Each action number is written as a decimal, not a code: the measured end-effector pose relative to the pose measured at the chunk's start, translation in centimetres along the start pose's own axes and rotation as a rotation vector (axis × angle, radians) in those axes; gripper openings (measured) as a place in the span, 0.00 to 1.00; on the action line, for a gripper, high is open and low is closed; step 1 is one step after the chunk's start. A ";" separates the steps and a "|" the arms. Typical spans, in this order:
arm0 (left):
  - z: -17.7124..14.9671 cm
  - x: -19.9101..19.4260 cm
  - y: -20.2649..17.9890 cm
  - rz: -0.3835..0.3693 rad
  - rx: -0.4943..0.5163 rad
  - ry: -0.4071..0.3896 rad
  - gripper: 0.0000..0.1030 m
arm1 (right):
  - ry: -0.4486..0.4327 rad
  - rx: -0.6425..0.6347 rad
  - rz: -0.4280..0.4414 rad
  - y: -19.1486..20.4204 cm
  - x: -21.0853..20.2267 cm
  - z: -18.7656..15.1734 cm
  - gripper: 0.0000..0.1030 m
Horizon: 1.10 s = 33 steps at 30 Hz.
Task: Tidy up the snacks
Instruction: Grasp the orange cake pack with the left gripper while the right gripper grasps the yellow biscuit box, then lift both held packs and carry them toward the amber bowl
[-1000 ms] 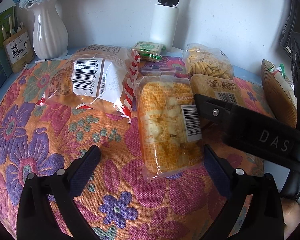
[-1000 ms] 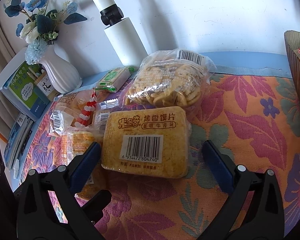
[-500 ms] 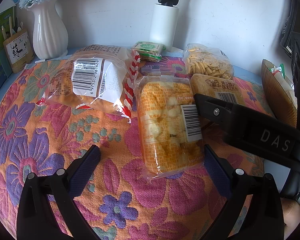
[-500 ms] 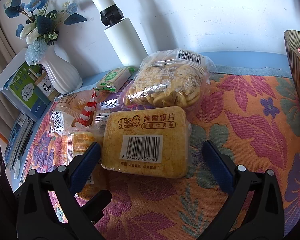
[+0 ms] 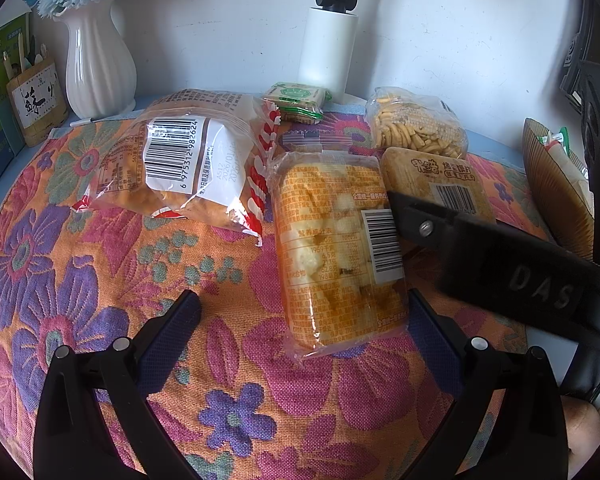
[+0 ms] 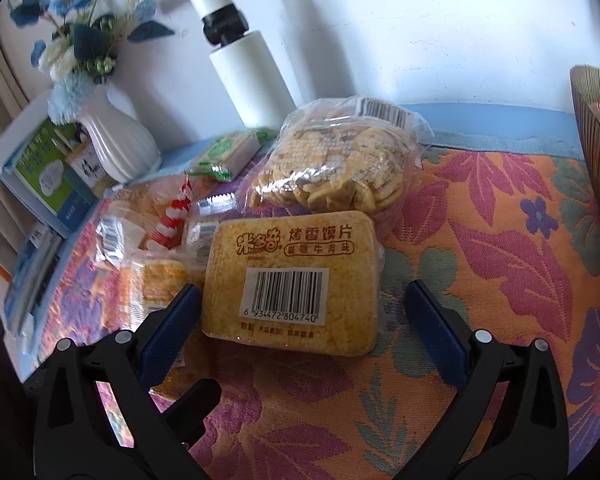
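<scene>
Snack packs lie on a flowered cloth. My left gripper (image 5: 300, 312) is open, its fingers on either side of the near end of an orange puffed-snack pack (image 5: 332, 248). My right gripper (image 6: 302, 300) is open too, straddling the near end of a yellow toasted-slice pack (image 6: 292, 272) without gripping it. In the left wrist view, the right gripper's black arm (image 5: 500, 256) reaches in from the right over that yellow pack (image 5: 432, 180). A clear bag of crackers (image 6: 340, 164) lies behind it, and a big barcoded bag (image 5: 180, 164) sits at the left.
A small green pack (image 5: 298, 100) sits at the back by a white lamp post (image 5: 328, 48). A white vase (image 5: 96, 60) and books stand at the back left. A ribbed brown basket (image 5: 556, 184) holding snacks stands at the right edge.
Almost nothing has moved. The right wrist view has shifted slightly and is blurred on its left side. The left gripper and the packs are where they were.
</scene>
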<state>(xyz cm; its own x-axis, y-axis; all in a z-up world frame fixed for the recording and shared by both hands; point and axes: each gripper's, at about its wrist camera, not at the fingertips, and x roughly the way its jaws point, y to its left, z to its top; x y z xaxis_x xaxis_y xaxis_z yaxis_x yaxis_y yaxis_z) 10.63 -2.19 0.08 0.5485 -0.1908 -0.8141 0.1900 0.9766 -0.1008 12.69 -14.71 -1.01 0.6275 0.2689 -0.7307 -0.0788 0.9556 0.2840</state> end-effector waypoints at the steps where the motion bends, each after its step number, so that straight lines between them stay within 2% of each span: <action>1: 0.0 0.0 0.1 0.000 0.001 0.000 0.95 | 0.002 -0.007 -0.009 0.2 0.1 0.0 0.97; 5: 0.0 0.1 -0.1 0.002 -0.001 -0.001 0.95 | 0.000 -0.010 -0.033 0.5 0.2 0.0 0.96; 6: 0.0 0.1 -0.1 -0.001 -0.003 -0.004 0.95 | -0.006 -0.011 -0.047 0.5 0.1 0.0 0.90; 7: 0.0 0.0 0.0 -0.006 -0.008 -0.010 0.89 | -0.018 -0.015 -0.046 0.6 0.0 0.0 0.85; 8: 0.0 -0.3 0.2 -0.006 -0.019 -0.027 0.55 | -0.032 -0.011 -0.033 0.5 -0.3 -0.1 0.80; 9: -0.1 -0.8 0.7 -0.020 -0.036 -0.054 0.45 | -0.036 0.003 -0.018 0.2 -0.3 -0.2 0.79; 12: -0.1 -0.8 1.9 -0.074 -0.090 -0.062 0.44 | -0.066 0.083 0.060 -1.4 -0.8 -0.2 0.79; 14: -0.1 -1.1 1.8 -0.074 -0.086 -0.068 0.44 | -0.100 0.123 0.137 -2.3 -1.3 -0.3 0.79; 18: -0.2 -1.7 1.9 -0.119 -0.086 -0.093 0.44 | -0.140 0.118 0.232 -2.4 -1.9 -0.4 0.79; 24: -0.4 -2.5 1.5 -0.122 -0.083 -0.138 0.44 | -0.168 0.070 0.257 -1.1 -2.4 -0.6 0.79; 33: -0.4 -2.9 1.2 -0.107 -0.095 -0.166 0.44 | -0.237 0.079 0.336 -3.0 -3.9 -1.1 0.79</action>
<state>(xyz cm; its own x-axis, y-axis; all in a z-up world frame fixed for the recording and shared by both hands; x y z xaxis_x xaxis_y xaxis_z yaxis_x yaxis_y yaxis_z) 8.98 -0.48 2.09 0.6577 -0.3001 -0.6909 0.1812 0.9533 -0.2415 9.63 -18.45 0.31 0.7388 0.5199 -0.4289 -0.2554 0.8049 0.5357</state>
